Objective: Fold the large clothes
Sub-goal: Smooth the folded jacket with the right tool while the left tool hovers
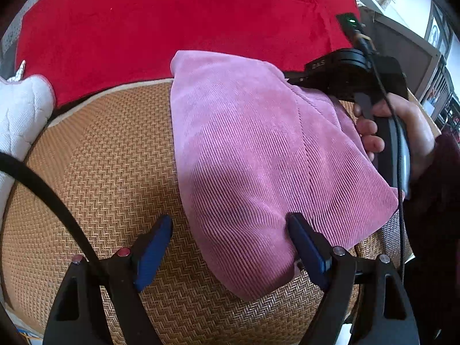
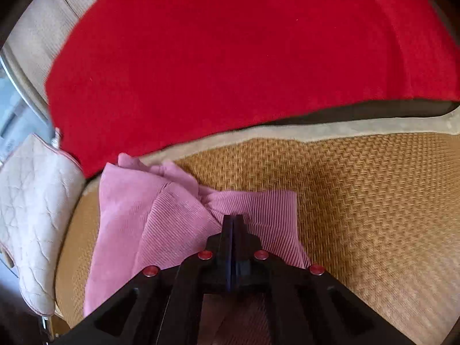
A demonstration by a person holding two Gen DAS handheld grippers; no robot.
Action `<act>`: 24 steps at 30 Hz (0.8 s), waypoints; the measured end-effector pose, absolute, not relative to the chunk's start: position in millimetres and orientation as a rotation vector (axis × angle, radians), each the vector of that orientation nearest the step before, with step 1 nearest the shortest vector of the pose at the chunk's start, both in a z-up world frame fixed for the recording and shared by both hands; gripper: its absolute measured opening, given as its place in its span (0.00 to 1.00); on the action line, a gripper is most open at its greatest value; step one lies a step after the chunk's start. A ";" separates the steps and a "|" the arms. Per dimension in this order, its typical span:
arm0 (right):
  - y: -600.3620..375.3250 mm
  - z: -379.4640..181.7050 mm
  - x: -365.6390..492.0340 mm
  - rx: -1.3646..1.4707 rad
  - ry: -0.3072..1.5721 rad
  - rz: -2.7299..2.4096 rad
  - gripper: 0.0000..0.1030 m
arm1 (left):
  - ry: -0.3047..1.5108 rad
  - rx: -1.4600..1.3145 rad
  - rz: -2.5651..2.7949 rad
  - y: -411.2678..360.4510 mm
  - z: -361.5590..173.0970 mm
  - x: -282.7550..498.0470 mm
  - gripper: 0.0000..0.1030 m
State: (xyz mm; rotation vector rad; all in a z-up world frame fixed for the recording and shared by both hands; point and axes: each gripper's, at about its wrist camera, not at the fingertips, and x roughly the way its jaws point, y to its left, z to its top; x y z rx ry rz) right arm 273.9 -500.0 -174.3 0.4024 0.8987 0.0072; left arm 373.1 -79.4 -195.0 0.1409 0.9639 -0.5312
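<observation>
A pink corduroy garment lies folded on a woven tan mat. My left gripper is open, its blue fingers spread over the garment's near edge; the right finger presses into the fabric. In the left wrist view the right gripper's black body and the hand holding it sit at the garment's right side. In the right wrist view my right gripper is shut on the pink garment, pinching a bunched fold.
A red blanket covers the seat back beyond the mat; it also shows in the right wrist view. A white quilted cushion lies at the left, also visible in the right wrist view. A black cable crosses the left wrist view.
</observation>
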 end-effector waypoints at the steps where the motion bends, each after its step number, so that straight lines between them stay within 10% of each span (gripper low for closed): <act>1: -501.5 -173.3 273.4 0.415 0.898 0.007 0.01 | 0.971 0.128 -0.536 -77.2 -196.0 375.4 0.81; 24: -449.8 -147.2 134.7 0.313 0.878 0.205 0.08 | 0.978 0.091 -0.514 -73.9 -212.8 381.6 0.83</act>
